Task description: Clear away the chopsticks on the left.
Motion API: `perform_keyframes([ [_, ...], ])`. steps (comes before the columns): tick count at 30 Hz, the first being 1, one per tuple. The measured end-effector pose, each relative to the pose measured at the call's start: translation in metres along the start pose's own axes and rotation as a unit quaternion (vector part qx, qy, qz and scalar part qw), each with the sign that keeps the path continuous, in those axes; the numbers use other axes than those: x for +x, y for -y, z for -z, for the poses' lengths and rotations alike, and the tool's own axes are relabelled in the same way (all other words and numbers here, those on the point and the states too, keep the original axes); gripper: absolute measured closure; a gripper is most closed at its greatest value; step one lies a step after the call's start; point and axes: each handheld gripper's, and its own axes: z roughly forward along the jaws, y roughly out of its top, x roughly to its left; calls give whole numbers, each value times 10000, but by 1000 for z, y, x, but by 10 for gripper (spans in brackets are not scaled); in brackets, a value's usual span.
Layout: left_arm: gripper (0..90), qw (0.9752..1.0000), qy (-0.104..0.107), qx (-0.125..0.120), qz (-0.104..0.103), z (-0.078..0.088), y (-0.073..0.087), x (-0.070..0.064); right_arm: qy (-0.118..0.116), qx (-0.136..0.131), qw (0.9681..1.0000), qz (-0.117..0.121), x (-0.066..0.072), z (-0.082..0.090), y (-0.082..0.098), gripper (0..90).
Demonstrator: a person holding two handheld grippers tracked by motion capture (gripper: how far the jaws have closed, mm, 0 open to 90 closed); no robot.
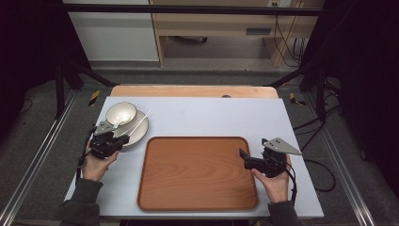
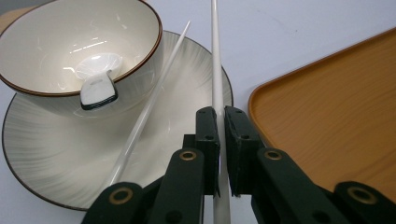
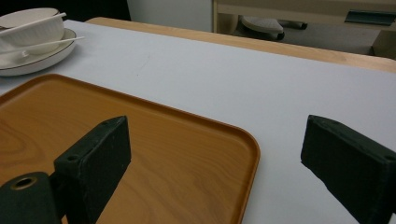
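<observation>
- High view: the left gripper (image 1: 123,137) sits at the near edge of the plate (image 1: 139,134) on the pale tabletop (image 1: 211,115), pinching one white chopstick (image 1: 139,123). A bowl (image 1: 121,113) rests on the plate's far side; the wooden tray (image 1: 197,173) lies just beside it. The right gripper (image 1: 244,158) hangs over the tray's right edge, jaws spread, holding nothing.
- Left gripper view: the jaws are pressed on the chopstick (image 2: 217,84) near its thick end; a second chopstick (image 2: 148,107) leans against the bowl (image 2: 70,51), which holds a ceramic spoon (image 2: 98,77).
- Right gripper view: the jaws stand wide above the tray (image 3: 154,154).
- Judgement: the chopstick looks light, stiff, smooth and slippery; gripped near one end it may pivot, so a hold closer to the middle seems safer.
</observation>
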Motion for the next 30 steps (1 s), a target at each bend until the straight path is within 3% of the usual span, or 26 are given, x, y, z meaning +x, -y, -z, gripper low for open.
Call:
perform_keyframes([
  [7,846,9994,-193,-203,186,16,-2,-28,69,17,10000,17,0,1,0,74],
  [14,846,9973,-283,-388,558,32,0,-55,58,-23,10000,-3,1,4,-1,63],
  [17,846,9966,-400,-405,603,36,1,-64,33,-23,10000,1,2,4,-1,59],
  [22,846,9921,-539,-535,994,41,3,-78,34,-23,10000,33,2,6,-2,54],
  [25,845,9905,-698,-588,1028,41,4,-91,13,-43,10000,-34,0,6,-1,55],
  [30,846,9883,-602,-668,1233,39,14,-108,6,-10,10000,-30,1,5,0,56],
])
